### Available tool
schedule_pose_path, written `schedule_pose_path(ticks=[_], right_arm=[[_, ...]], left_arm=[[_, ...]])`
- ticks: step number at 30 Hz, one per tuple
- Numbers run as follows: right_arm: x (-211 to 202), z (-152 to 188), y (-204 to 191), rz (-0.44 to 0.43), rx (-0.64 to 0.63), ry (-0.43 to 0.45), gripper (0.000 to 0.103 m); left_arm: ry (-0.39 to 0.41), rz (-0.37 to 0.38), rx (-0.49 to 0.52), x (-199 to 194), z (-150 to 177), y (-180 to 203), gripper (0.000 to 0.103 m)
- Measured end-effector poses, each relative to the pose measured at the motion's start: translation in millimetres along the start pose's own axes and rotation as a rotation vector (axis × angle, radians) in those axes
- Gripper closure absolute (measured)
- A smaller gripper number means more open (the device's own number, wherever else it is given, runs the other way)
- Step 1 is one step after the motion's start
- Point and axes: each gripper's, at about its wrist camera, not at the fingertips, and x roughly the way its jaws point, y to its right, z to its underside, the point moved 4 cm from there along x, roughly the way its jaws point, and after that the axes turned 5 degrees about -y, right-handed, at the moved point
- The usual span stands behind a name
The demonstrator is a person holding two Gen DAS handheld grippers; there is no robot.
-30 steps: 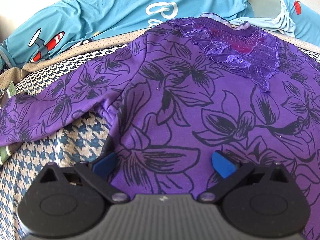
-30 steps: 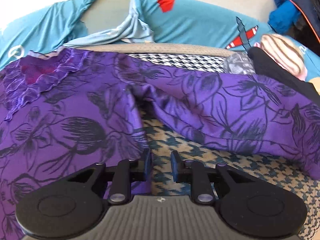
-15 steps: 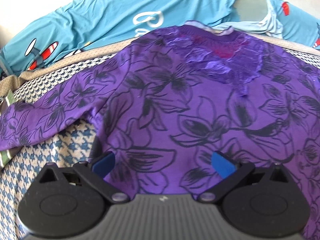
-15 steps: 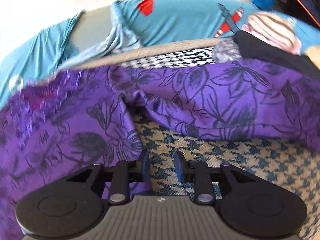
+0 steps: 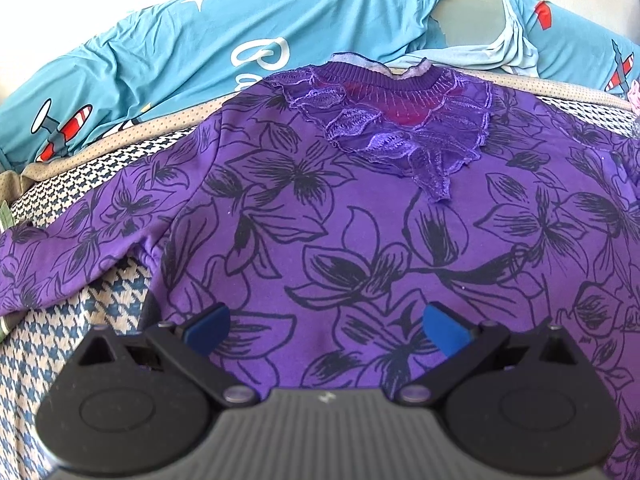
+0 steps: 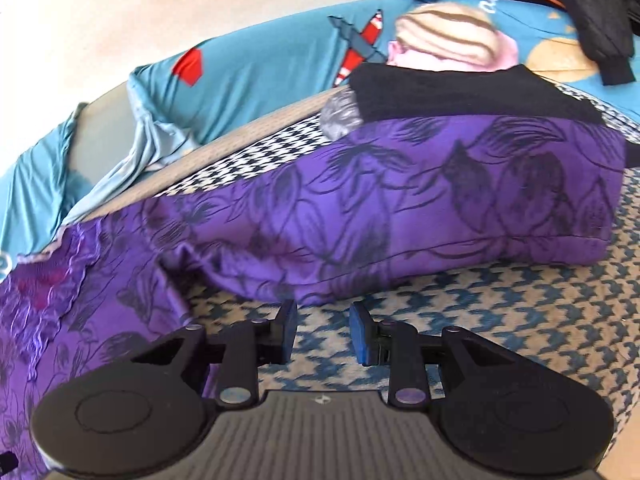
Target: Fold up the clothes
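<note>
The purple top [image 5: 360,248] with a black flower print lies spread flat, front side up, on a surface covered with a blue and cream houndstooth cloth [image 5: 48,344]. Its collar, with a purple lace frill [image 5: 400,136] below it, points away from the camera toward a turquoise sheet [image 5: 192,52] printed with small red and white airplanes. In the left wrist view, the left gripper [image 5: 326,326] hangs over the lower part of the top's body, and its two blue fingertips [image 5: 444,328] stand wide apart with only the flat fabric between them; they hold nothing. The left sleeve [image 5: 60,264] runs out to the left edge of this view and lies on the houndstooth cloth. In the right wrist view, which is a little blurred, the right gripper [image 6: 322,334] is over the bare houndstooth cloth, just beside the side edge of the top's body and near the lower edge of the right sleeve [image 6: 440,200]. Its jaws stand a small way apart, and nothing is between them. The right sleeve stretches out to the right, and its far end lies beside a black garment [image 6: 460,92]. Behind that black garment is a soft cream and pink striped thing [image 6: 448,40]; I cannot tell what it is. A dark jacket [image 6: 592,12] lies at the upper right corner.
</note>
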Motion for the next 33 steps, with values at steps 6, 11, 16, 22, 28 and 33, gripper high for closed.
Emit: schedule_pose_path(ticks=[6,11,16,22,28,33], right_arm=[[-2,-5,17,0.015,0.049,0.013,0.072],[-8,-12,40,0.003,0.128,0.036,0.069],[-13,-17,71,-0.004,0.233,0.039,0.069],[-16,-18,94,-0.015,0.339,0.044,0.068],[-22,-18,119,-0.052,0.487,0.087,0.068],[-22,-16,142,-0.129,0.634,0.100,0.068]], left_arm=[[0.012,0.006,0.031,-2,-1,9,0.000],[0.015,0.003,0.058,-2,1,14,0.000],[0.017,0.000,0.079,-2,2,18,0.000],[0.019,-0.011,0.102,-1,5,22,0.000],[0.023,-0.027,0.124,-1,7,22,0.000],[0.019,-0.024,0.125,-1,8,23,0.000]])
